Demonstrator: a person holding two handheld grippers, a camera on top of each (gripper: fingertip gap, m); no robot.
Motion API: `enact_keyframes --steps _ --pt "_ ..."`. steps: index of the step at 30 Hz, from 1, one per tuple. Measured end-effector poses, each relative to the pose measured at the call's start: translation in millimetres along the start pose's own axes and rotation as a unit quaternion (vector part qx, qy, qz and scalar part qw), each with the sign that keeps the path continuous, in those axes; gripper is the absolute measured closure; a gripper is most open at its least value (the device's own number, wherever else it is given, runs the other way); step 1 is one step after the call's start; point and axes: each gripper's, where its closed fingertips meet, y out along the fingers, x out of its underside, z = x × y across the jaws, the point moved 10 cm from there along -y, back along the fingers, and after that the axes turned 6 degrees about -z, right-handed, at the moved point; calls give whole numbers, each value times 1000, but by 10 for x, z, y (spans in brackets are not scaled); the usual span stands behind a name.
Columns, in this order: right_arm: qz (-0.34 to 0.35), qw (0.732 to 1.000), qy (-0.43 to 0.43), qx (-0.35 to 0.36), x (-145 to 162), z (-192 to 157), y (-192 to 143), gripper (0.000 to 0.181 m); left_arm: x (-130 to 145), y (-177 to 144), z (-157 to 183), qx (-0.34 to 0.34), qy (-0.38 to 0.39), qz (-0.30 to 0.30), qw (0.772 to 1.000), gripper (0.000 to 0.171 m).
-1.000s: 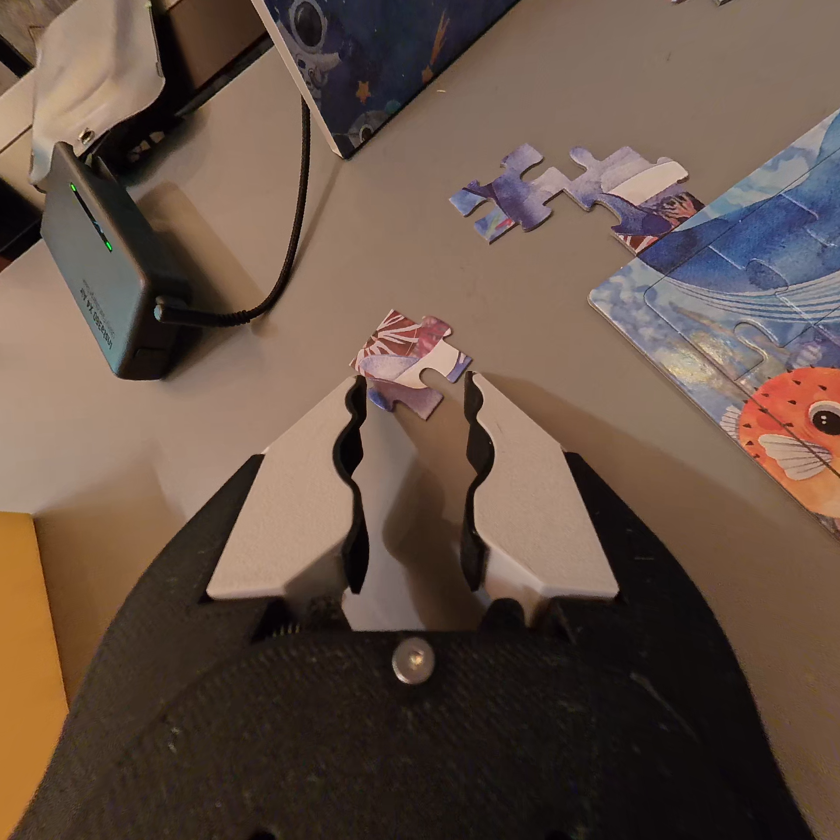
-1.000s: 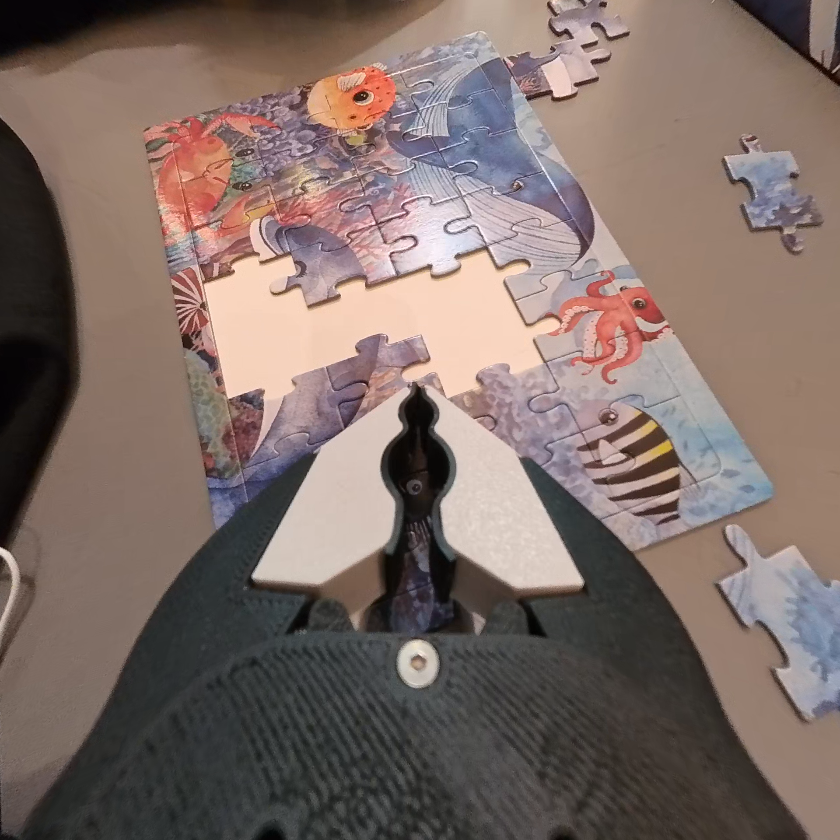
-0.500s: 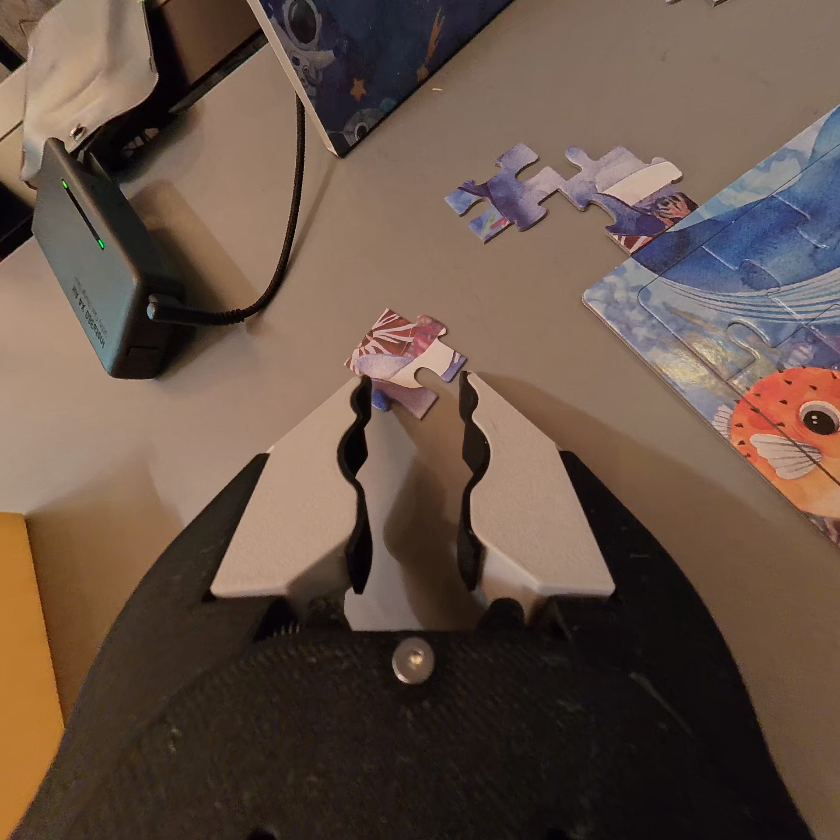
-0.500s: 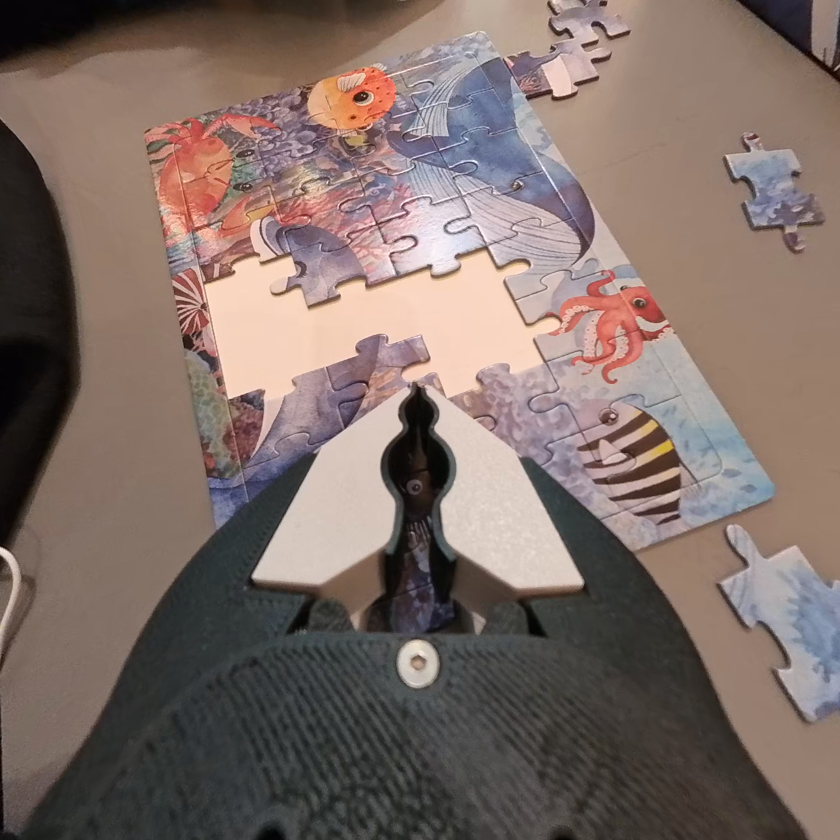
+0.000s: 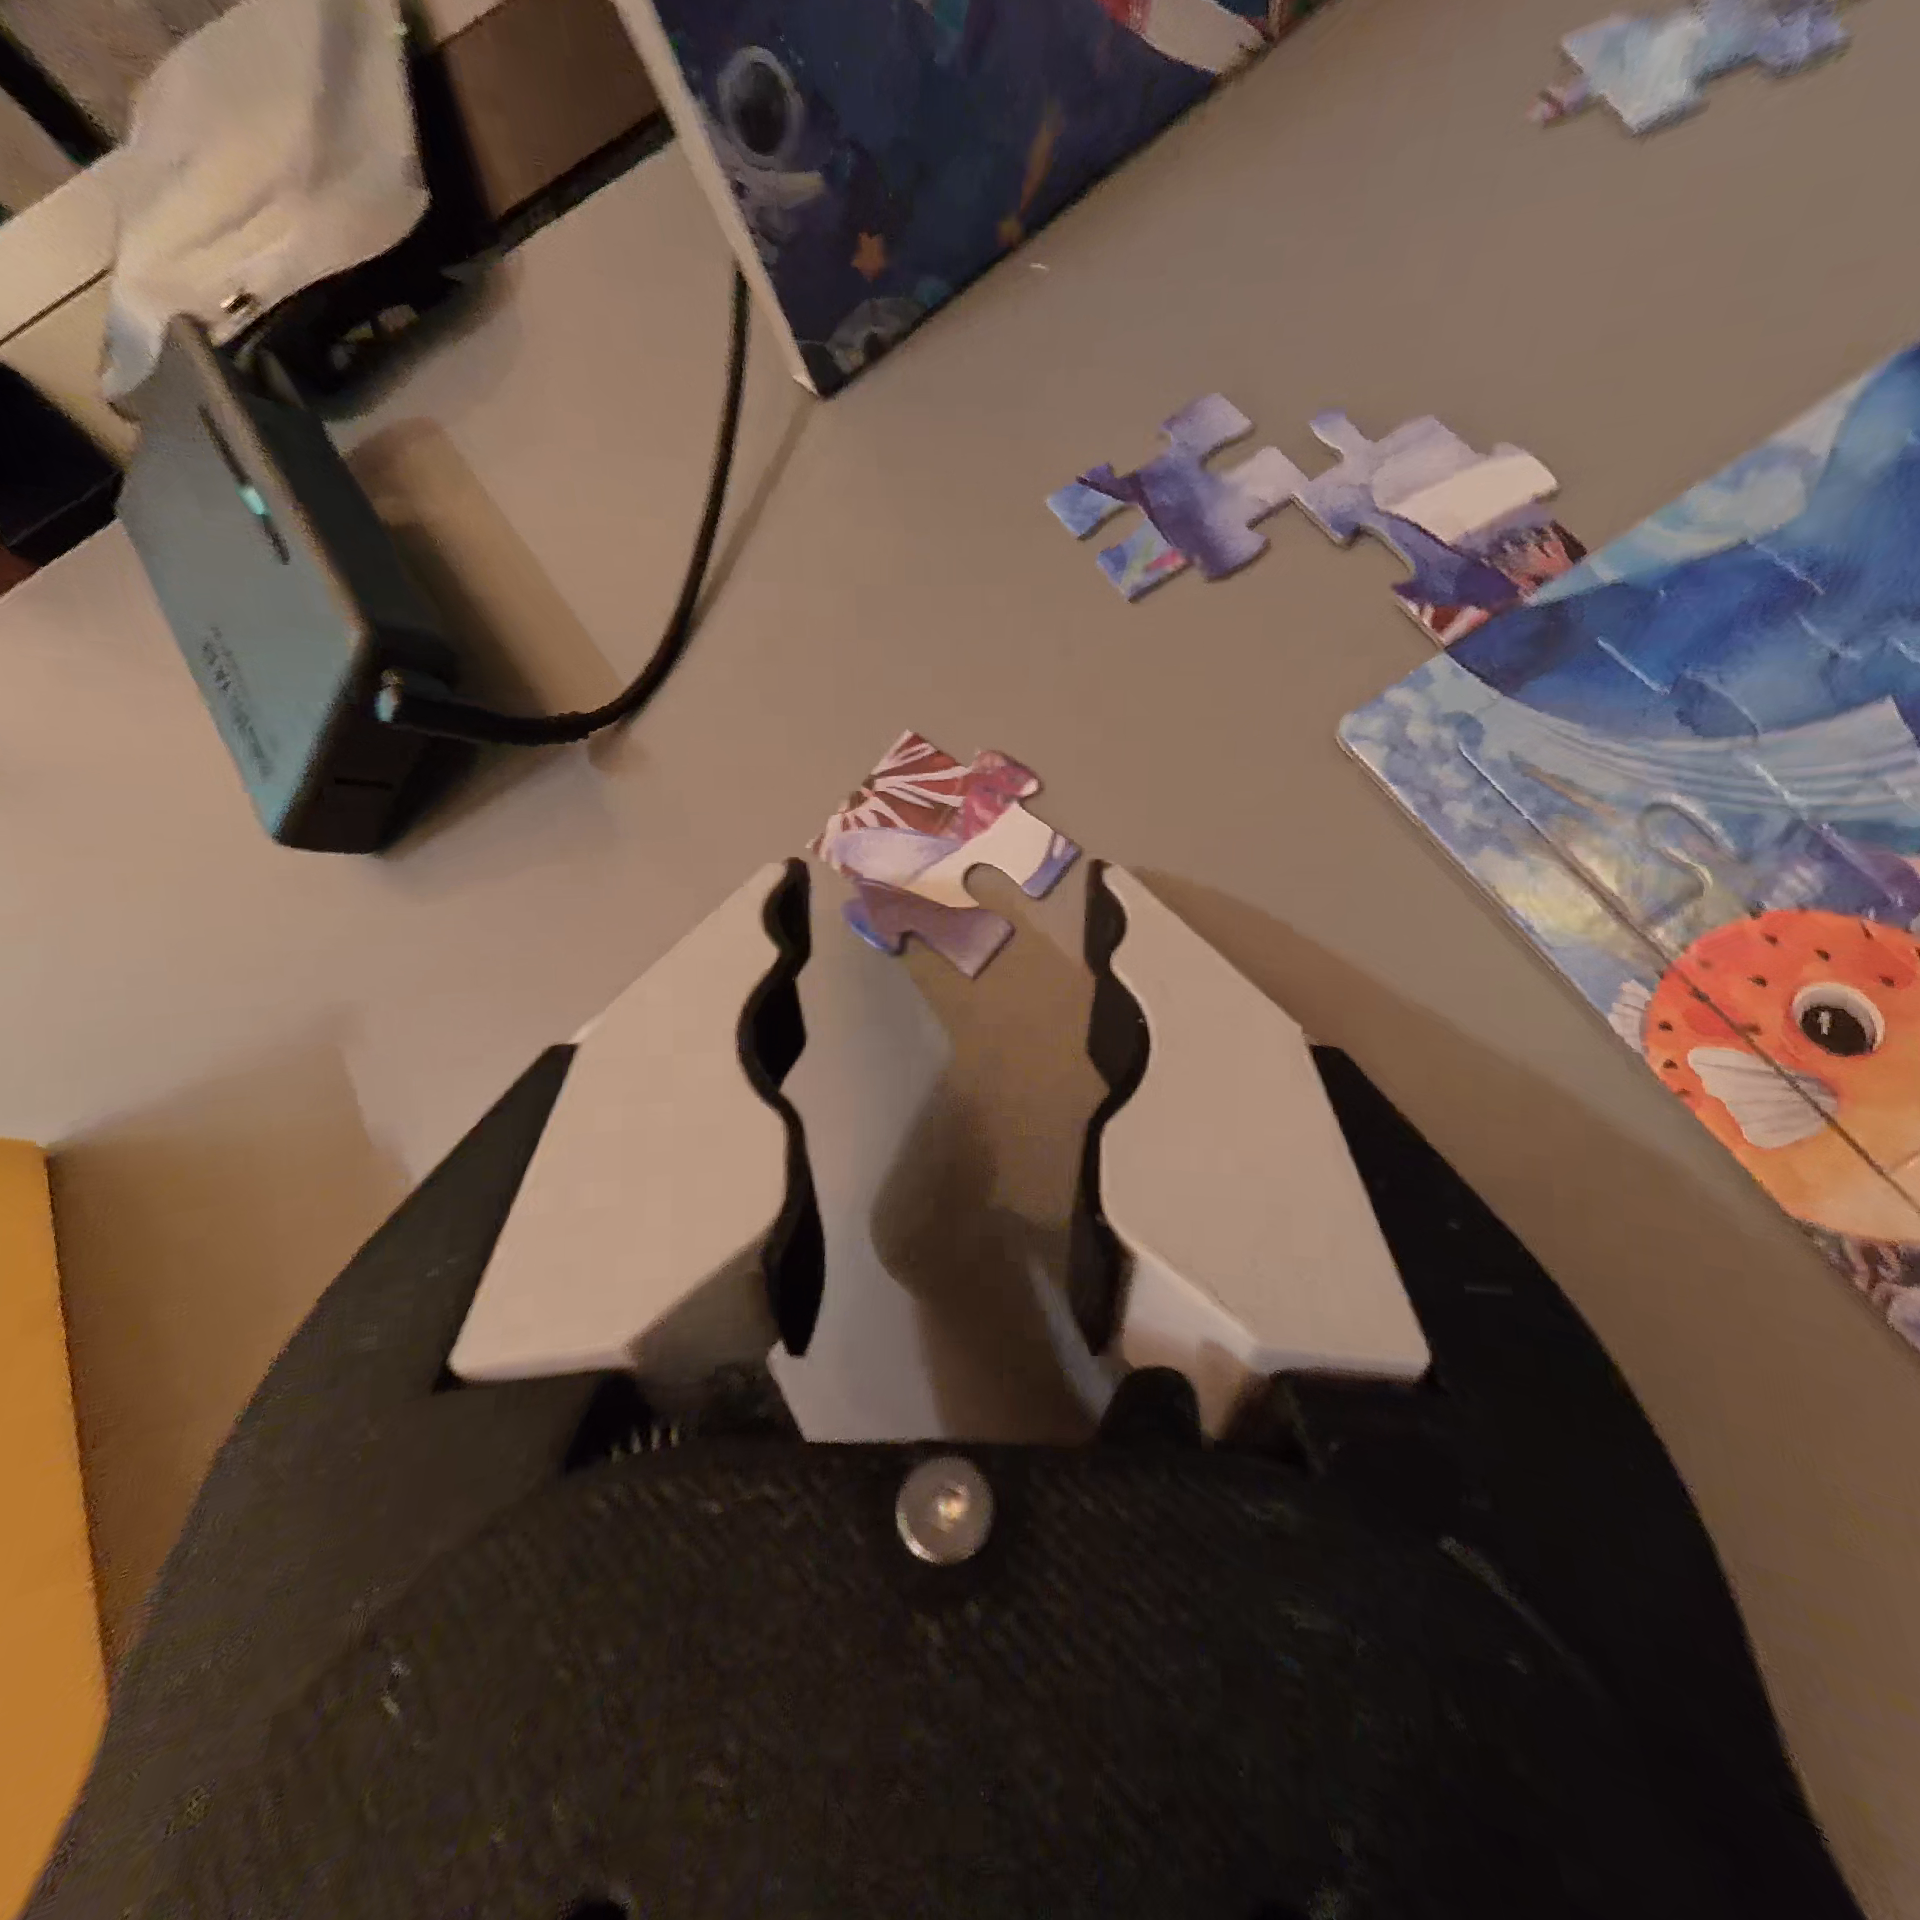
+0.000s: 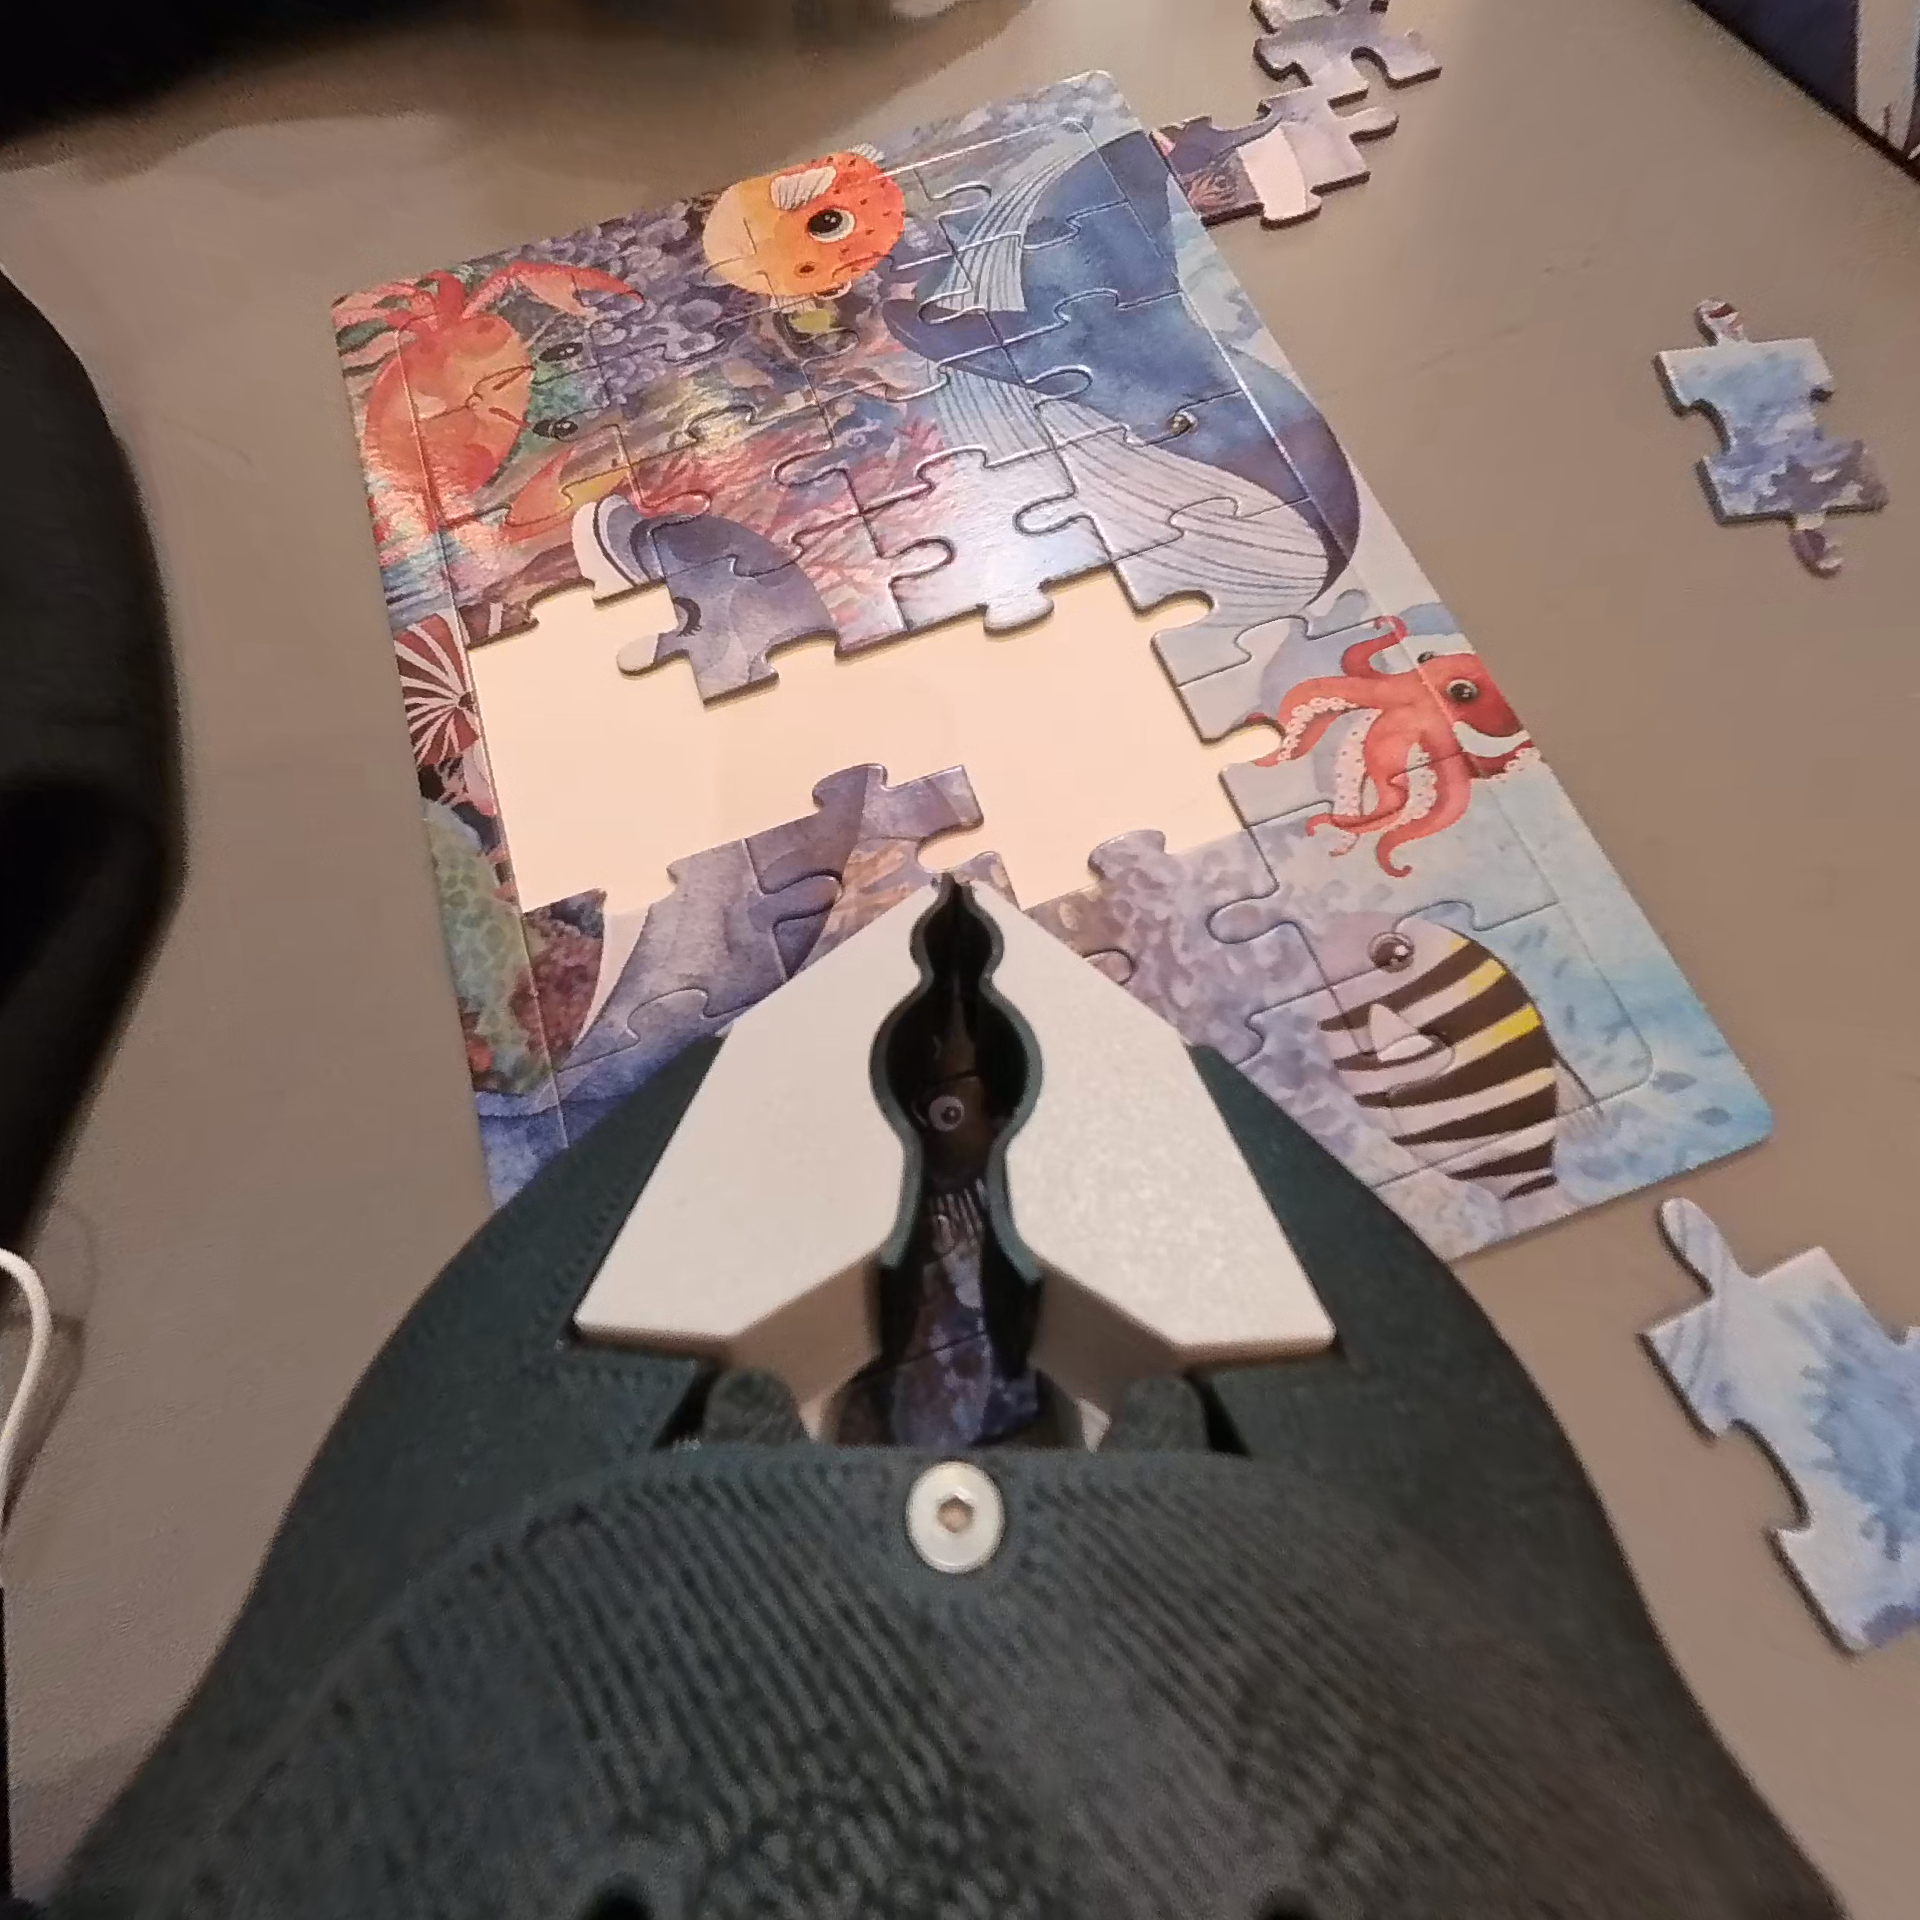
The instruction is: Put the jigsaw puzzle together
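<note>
On my grey table [image 5: 1299,260] a dark box-shaped device [image 5: 260,613] lies far left, a black cable [image 5: 686,582] plugged into it. Behind it sits a white cloth [image 5: 260,177]; a dark blue space-print box [image 5: 935,156] stands nearby.

The place reads as a desk or work table indoors — likely an office or a recording bench, though the frames cannot settle which. A plain grey tabletop [image 5: 1247,260] carries a dark box [image 5: 265,634] with a lit indicator, ahead and to the left of the left tool, with a black cable [image 5: 686,623] plugged into it. Behind that lies a white cloth [image 5: 260,177]. A picture box [image 5: 935,156] stands straight ahead — a yellow surface [image 5: 42,1455] edges in at the near left.
</note>
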Motion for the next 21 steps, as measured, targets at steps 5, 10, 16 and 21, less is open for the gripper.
enact_keyframes --steps 5,10,16,21 --pt "0 1000 2 -2 0 4 0 181 23 27 -151 35 -90 -15 995 103" --pt "0 1000 2 -1 0 3 -2 181 26 47 -83 25 -57 -29 998 136" --pt "0 1000 2 -1 1 3 -2 181 14 49 -7 34 -30 -30 998 165" --pt "0 1000 2 0 2 2 -3 181 12 45 5 46 -25 -28 998 171"
